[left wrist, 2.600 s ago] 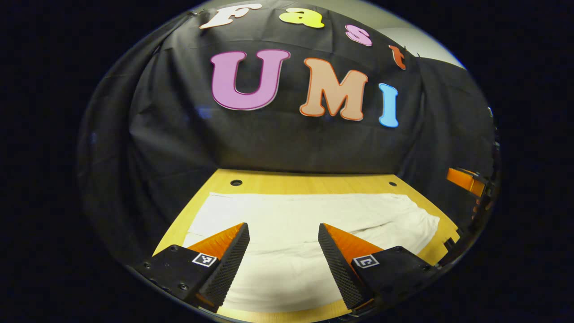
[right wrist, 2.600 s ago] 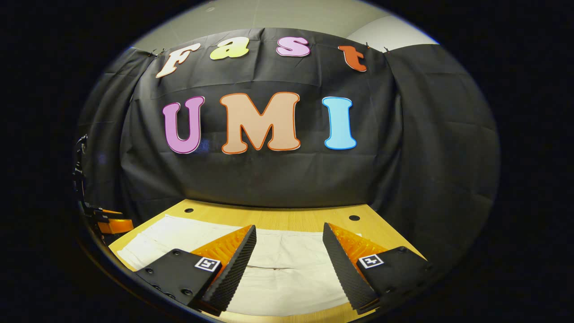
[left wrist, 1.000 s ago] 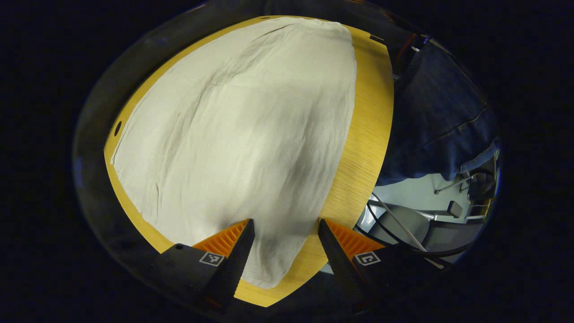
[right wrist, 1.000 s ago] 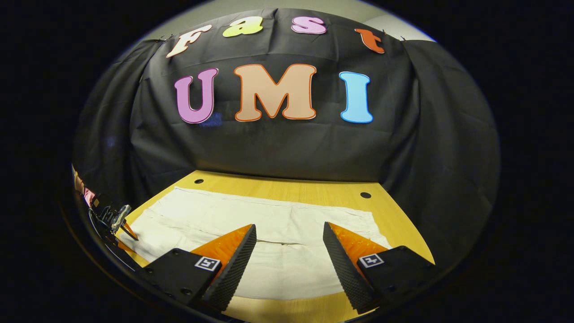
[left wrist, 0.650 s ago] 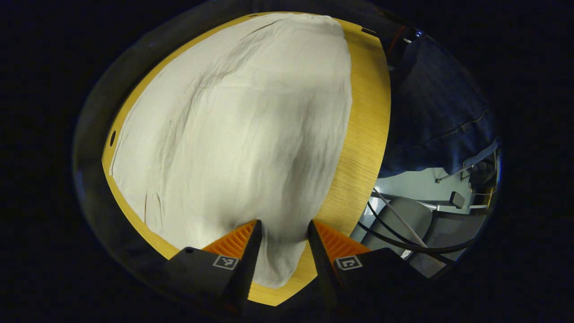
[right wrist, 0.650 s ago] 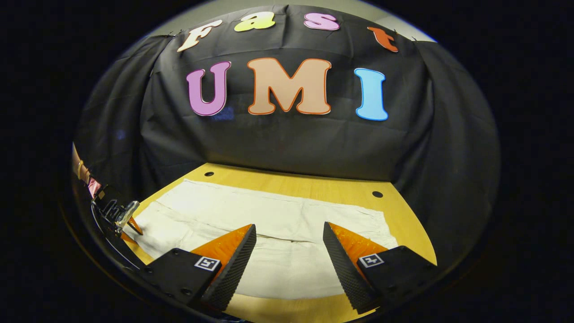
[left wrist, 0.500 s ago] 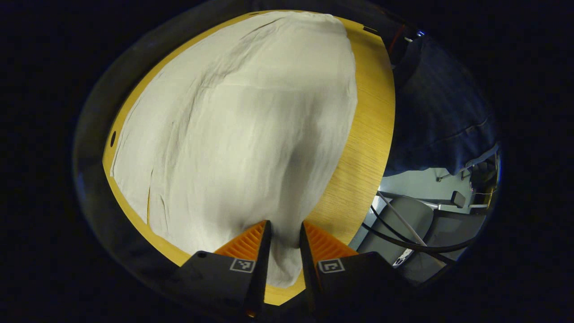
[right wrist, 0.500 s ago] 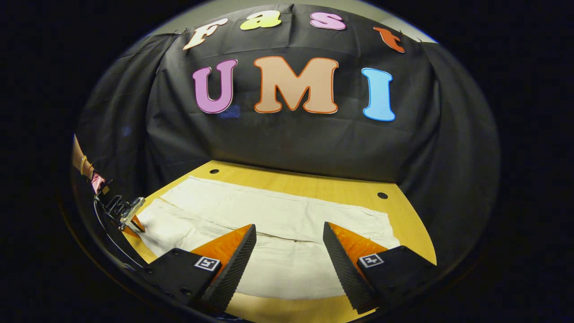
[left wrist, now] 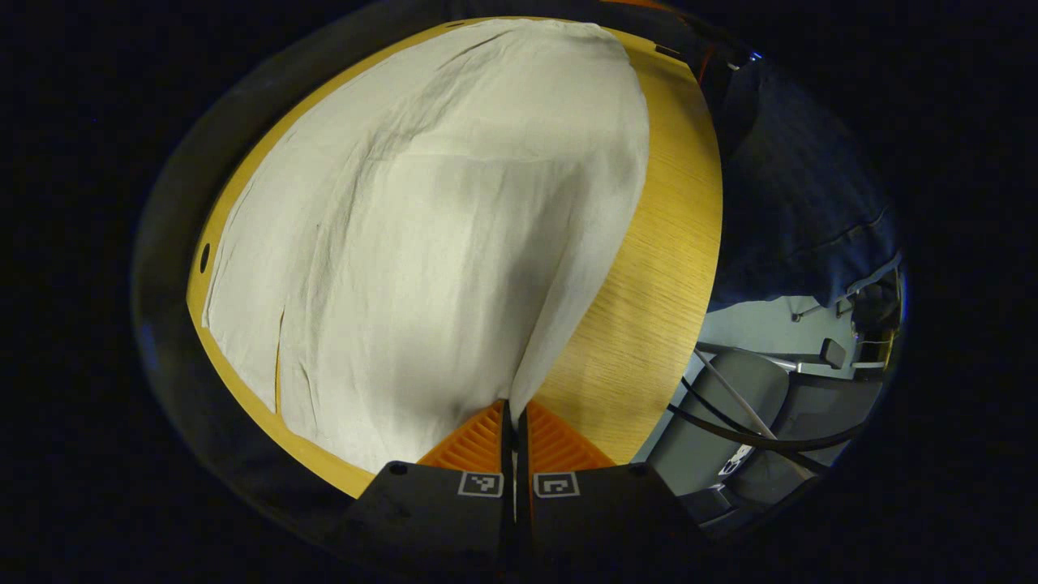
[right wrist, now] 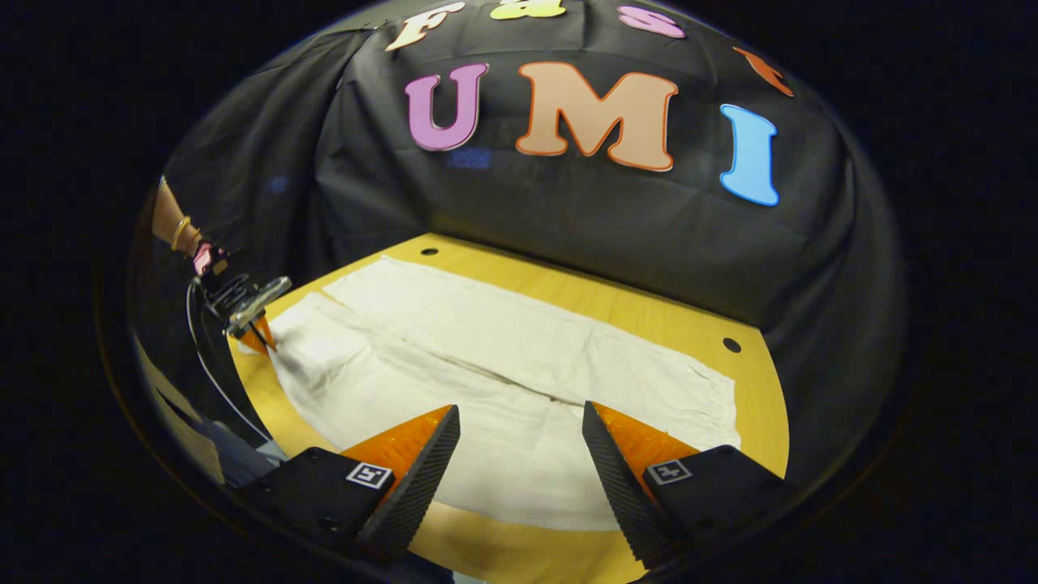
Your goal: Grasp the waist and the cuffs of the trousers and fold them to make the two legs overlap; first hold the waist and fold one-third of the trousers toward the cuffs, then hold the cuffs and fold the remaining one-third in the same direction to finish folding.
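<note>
Table point(left wrist: 649, 268) — left gripper point(left wrist: 513, 414) pinching trousers point(left wrist: 438, 219), seemingly.

The left tool point(left wrist: 514, 418) has its fingers pressed together on a pinched corner of the white trousers point(left wrist: 422, 211), at their near end by the surface's edge. The right tool point(right wrist: 519, 454) hovers above the trousers' near edge with its fingers spread wide apart, touching nothing.

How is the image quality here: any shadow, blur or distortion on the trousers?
Left gripper view: sharp, a broad soft shadow falls across the trousers above the shut left tool; fisheye bulges the table edge. Right gripper view: evenly lit, sharp, table rim curved, right tool casts no clear shadow.
</note>
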